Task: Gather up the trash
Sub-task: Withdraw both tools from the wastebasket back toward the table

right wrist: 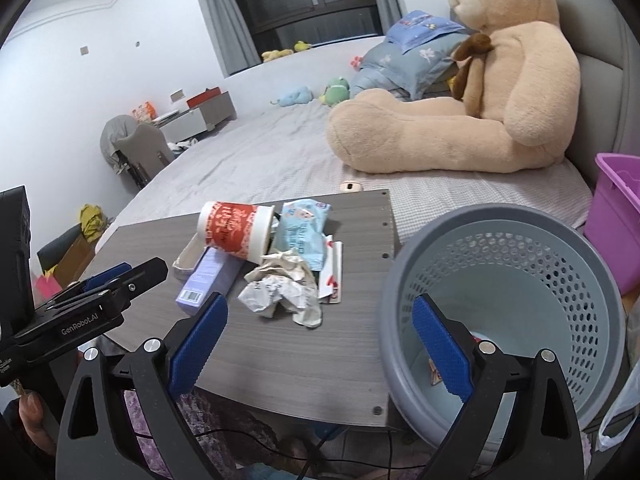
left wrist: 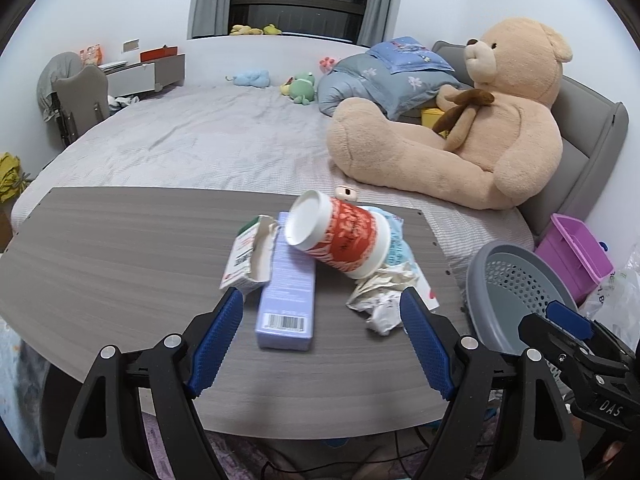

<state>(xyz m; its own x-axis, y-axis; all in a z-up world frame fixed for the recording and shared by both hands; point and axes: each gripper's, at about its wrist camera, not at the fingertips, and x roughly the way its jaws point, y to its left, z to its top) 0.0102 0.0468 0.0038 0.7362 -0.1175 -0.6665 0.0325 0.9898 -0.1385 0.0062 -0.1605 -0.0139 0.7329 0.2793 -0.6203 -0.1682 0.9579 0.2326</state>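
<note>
A pile of trash lies on the grey wooden table (left wrist: 120, 248): a red and white paper cup (left wrist: 340, 232) on its side, a lilac box (left wrist: 286, 292), a torn white carton (left wrist: 250, 256), crumpled paper (left wrist: 384, 296) and a light blue wrapper (right wrist: 302, 226). My left gripper (left wrist: 320, 312) is open and empty, its fingers either side of the lilac box, short of the pile. My right gripper (right wrist: 320, 320) is open and empty, between the crumpled paper (right wrist: 280, 288) and the grey perforated bin (right wrist: 508, 312). The bin holds a small scrap (right wrist: 434, 372).
The bin (left wrist: 516, 292) stands off the table's right edge. A purple tub (right wrist: 618, 216) is behind it. A bed with a big teddy bear (left wrist: 480, 120) lies beyond the table. A small beige object (right wrist: 351, 187) lies on the bed by the table's far edge.
</note>
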